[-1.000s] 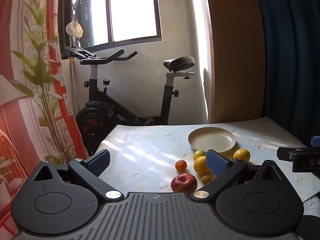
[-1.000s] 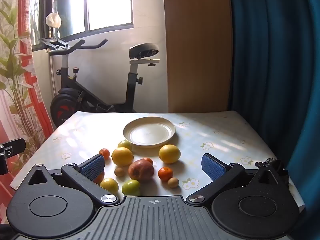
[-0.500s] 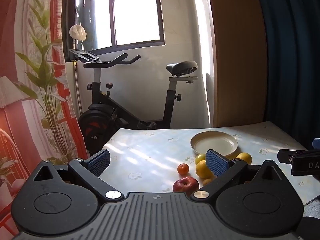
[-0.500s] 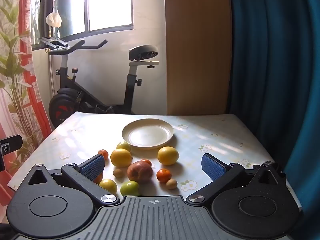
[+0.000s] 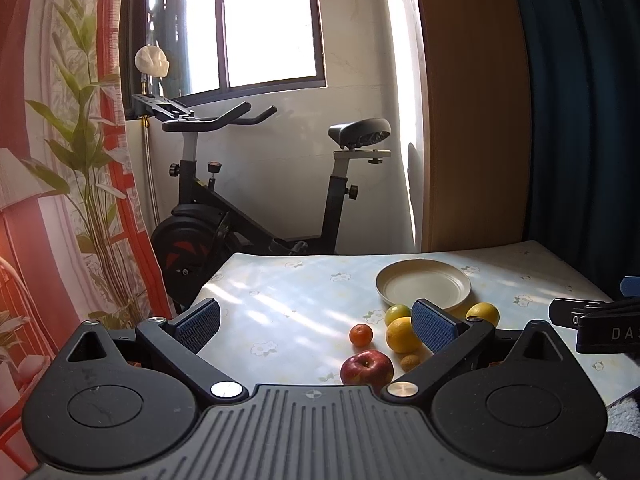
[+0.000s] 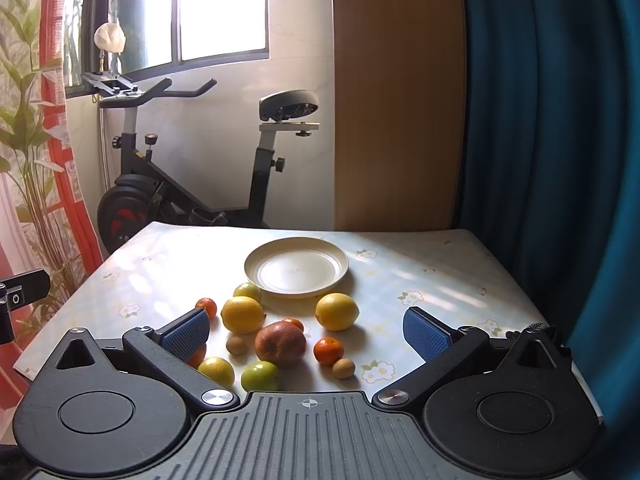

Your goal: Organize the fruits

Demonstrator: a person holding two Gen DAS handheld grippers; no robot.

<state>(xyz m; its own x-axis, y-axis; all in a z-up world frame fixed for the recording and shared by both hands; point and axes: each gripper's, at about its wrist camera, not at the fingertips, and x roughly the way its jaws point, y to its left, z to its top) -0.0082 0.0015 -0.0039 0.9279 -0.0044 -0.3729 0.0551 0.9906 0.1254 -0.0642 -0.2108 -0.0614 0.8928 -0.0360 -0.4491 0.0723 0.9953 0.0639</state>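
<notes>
An empty cream plate [image 6: 296, 266] sits mid-table, with several loose fruits in front of it: a red apple [image 6: 280, 343], two lemons [image 6: 243, 314] [image 6: 337, 311], small oranges [image 6: 328, 350], green fruits [image 6: 260, 375] and tiny brown ones. My right gripper [image 6: 307, 332] is open, raised in front of the cluster, holding nothing. In the left wrist view the plate [image 5: 424, 284], the apple [image 5: 367, 367] and a lemon [image 5: 402, 334] lie right of centre. My left gripper [image 5: 316, 322] is open and empty, left of the fruits. Its right finger hides part of the cluster.
The table wears a pale flowered cloth [image 6: 420, 280]. An exercise bike [image 6: 180, 184] stands behind it under a window, with a wooden panel [image 6: 396, 100] and a dark blue curtain [image 6: 540, 120] to the right. A leafy plant and red curtain [image 5: 80, 200] are on the left.
Both grippers stay open. The left wrist view has tilted up a little, so the table and fruits sit lower in the picture. The right wrist view has barely shifted.
</notes>
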